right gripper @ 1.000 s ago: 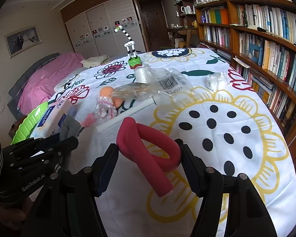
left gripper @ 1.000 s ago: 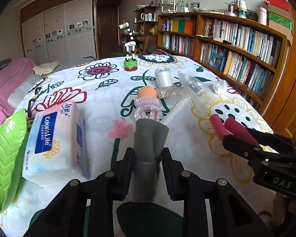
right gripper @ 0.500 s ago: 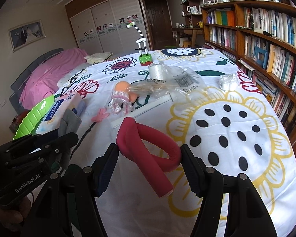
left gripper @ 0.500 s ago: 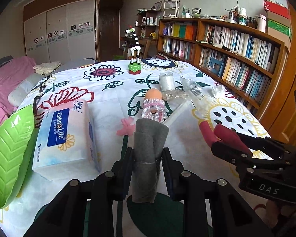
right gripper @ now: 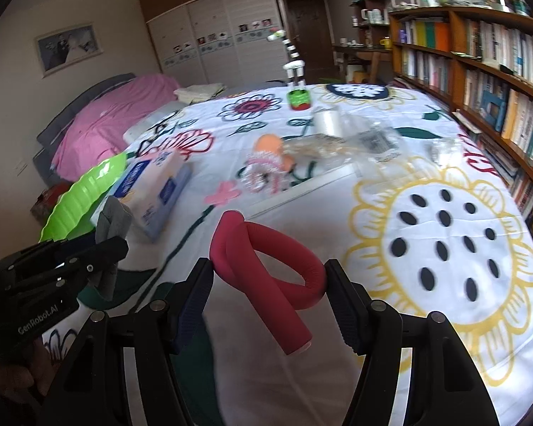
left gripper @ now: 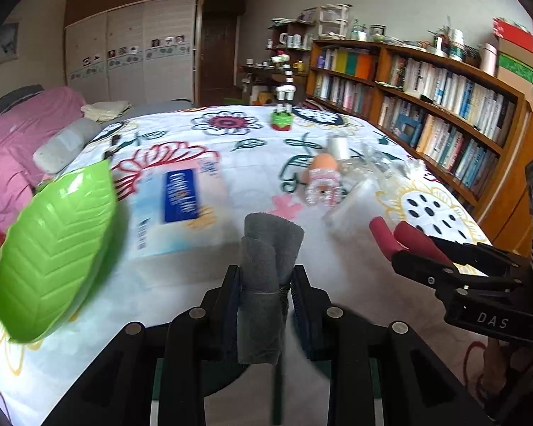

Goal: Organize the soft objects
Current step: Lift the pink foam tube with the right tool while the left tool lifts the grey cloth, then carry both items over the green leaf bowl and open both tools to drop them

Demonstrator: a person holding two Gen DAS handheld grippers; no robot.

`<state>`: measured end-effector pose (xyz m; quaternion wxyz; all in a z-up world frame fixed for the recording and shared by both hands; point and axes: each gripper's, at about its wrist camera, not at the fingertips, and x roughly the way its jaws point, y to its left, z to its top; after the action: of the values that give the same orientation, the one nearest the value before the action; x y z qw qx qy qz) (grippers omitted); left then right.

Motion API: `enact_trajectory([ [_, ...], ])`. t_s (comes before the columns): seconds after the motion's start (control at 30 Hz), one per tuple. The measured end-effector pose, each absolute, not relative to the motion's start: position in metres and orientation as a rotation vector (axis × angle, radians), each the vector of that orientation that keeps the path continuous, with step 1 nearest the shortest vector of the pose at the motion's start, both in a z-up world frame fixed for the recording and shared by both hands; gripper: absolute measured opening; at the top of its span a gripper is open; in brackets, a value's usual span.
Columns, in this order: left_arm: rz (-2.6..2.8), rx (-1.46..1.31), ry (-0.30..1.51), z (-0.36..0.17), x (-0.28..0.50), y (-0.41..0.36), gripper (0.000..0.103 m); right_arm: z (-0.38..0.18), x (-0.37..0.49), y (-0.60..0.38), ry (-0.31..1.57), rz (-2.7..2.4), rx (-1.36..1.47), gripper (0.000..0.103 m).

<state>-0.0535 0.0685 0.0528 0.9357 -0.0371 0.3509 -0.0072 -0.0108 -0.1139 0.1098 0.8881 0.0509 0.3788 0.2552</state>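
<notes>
We see the left gripper (left gripper: 264,285) clenched on a rolled grey cloth (left gripper: 266,277), which stands upright between the pads and rises above them; from the right wrist view the same gripper (right gripper: 99,248) shows at the left edge with the cloth (right gripper: 112,218) poking up out of it. The right gripper (right gripper: 268,284) grasps a red foam tube (right gripper: 266,266) bent into a crossed loop, the loop pressed between both pads and one free end hanging down toward the camera. In the left wrist view that gripper (left gripper: 408,252) sits at the right, the tube's two red ends (left gripper: 401,236) sticking out ahead of it. Both are held above a table covered with a white flowered cloth (right gripper: 426,184). On it we find a green leaf-shaped dish (left gripper: 53,245) at the left edge, a tissue pack (left gripper: 176,209) just beside it, and farther on an orange ball (right gripper: 268,145) touching a pink bristly toy (right gripper: 263,174), with clear plastic bags (right gripper: 355,142) near them. A bookshelf (left gripper: 444,113) runs along the right wall.
</notes>
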Motion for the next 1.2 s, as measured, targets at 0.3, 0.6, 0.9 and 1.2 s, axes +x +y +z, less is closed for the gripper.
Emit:
enact_trajectory([
  [0.3,0.125,-0.123,0.665,0.062,-0.07,0.121,0.031,0.122,-0.018,-0.064,0.768,0.64,0.033,0.065],
  [0.6,0.218,-0.183,0.631,0.065,-0.078,0.169,0.031,0.141,-0.023,-0.009,0.734,0.742,-0.025,0.065],
  [0.9,0.312,-0.206,0.62,0.062,-0.076,0.21,0.031,0.156,-0.022,0.043,0.704,0.825,-0.07,0.065],
  [1.2,0.367,-0.245,0.624,0.058,-0.08,0.238,0.066,0.166,-0.011,0.098,0.672,0.883,-0.103,0.065],
])
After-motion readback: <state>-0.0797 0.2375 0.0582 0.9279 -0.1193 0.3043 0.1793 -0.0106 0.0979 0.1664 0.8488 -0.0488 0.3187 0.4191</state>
